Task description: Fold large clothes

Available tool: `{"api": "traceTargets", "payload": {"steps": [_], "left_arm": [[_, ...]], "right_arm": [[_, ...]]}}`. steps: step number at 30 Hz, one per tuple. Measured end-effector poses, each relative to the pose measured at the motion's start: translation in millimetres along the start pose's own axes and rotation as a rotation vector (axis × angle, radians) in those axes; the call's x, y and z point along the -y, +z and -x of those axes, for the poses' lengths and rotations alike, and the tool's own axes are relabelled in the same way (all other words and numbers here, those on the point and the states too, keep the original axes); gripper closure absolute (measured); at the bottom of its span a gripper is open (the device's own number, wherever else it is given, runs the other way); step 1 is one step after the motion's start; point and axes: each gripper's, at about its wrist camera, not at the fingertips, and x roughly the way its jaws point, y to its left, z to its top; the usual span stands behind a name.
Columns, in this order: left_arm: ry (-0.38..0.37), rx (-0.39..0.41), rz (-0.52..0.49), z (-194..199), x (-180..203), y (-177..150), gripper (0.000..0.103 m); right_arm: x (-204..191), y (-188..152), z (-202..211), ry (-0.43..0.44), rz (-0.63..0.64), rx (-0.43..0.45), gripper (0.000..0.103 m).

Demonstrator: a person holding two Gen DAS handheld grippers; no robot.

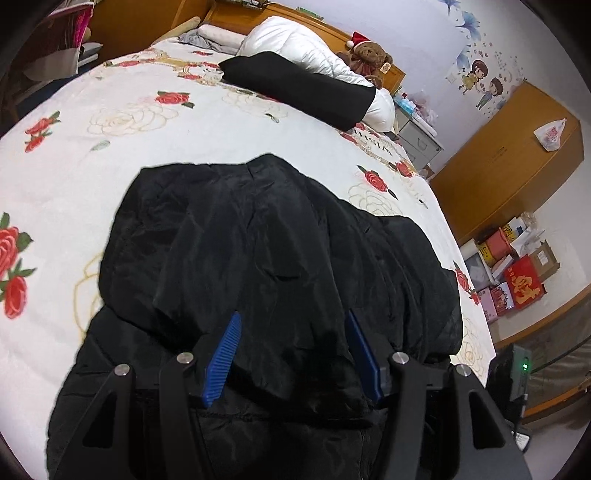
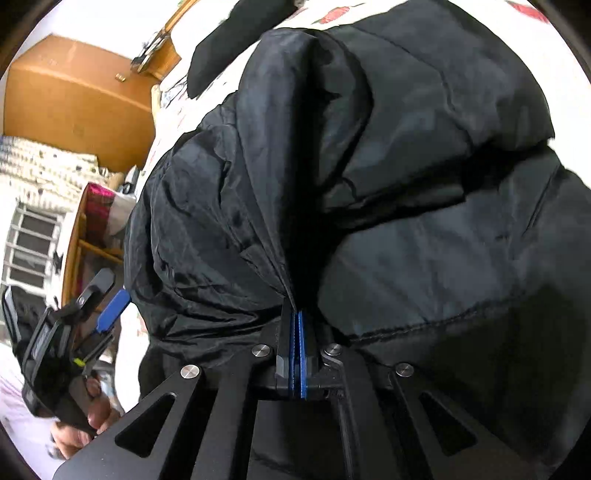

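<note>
A black puffer jacket [image 1: 266, 258] lies bunched on the near part of a bed [image 1: 147, 122] covered with a white spread printed with red roses. It fills the near middle of the left wrist view and almost the whole right wrist view.

The left gripper [image 1: 293, 354] hangs over the jacket's near edge with its blue pads [image 1: 221, 362] spread apart. A fold of black cloth lies between them, but neither pad presses on it, so this gripper is released.

The right gripper [image 2: 297, 354] is clenched, its two blue pads [image 2: 303, 354] pressed together, with a thin ridge of jacket cloth running down into the pinch at their tips. In that view the left gripper [image 2: 110, 310] shows at the lower left edge, held by a hand [image 2: 79, 424].

At the far end of the bed a white duvet [image 1: 306, 44] is heaped against the wooden headboard [image 1: 303, 18], a second black garment [image 1: 303, 85] lies across it, and a teddy bear [image 1: 371, 55] in a red hat sits to its right.

On the floor to the right, below a wooden wardrobe [image 1: 509, 166], cardboard boxes [image 1: 517, 266] are stacked close together; a red one faces out, and what they hold cannot be made out. A plastic bag [image 1: 550, 134] hangs on the wardrobe door.
</note>
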Motion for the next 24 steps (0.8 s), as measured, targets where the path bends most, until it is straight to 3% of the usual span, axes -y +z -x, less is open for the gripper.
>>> {"api": "traceTargets", "payload": {"steps": [2, 4, 6, 10, 14, 16, 19, 24], "left_arm": [[0.006, -0.005, -0.021, -10, 3, -6, 0.046], [0.038, -0.017, -0.063, -21, 5, -14, 0.061], [0.106, -0.032, -0.105, -34, 1, -24, 0.066], [0.152, -0.034, -0.154, -48, -7, -41, 0.066], [0.183, -0.039, -0.175, -50, -2, -42, 0.066], [0.182, -0.040, -0.182, -46, -1, -43, 0.066], [0.164, -0.040, -0.167, -41, -5, -46, 0.066], [0.169, -0.040, -0.166, -41, -8, -48, 0.066]], "right_arm": [[1, -2, -2, 0.000, 0.004, -0.002, 0.103], [0, -6, -7, -0.012, 0.024, -0.006, 0.103], [-10, -8, -13, -0.028, 0.047, -0.011, 0.103], [-18, -5, -29, -0.057, 0.082, -0.025, 0.103], [-24, -5, -19, -0.052, 0.096, -0.028, 0.099], [-29, -5, 0, -0.063, 0.114, 0.006, 0.093], [-39, -3, 31, -0.074, 0.178, 0.095, 0.093], [-70, 35, 54, -0.115, 0.285, 0.222, 0.093]]}}
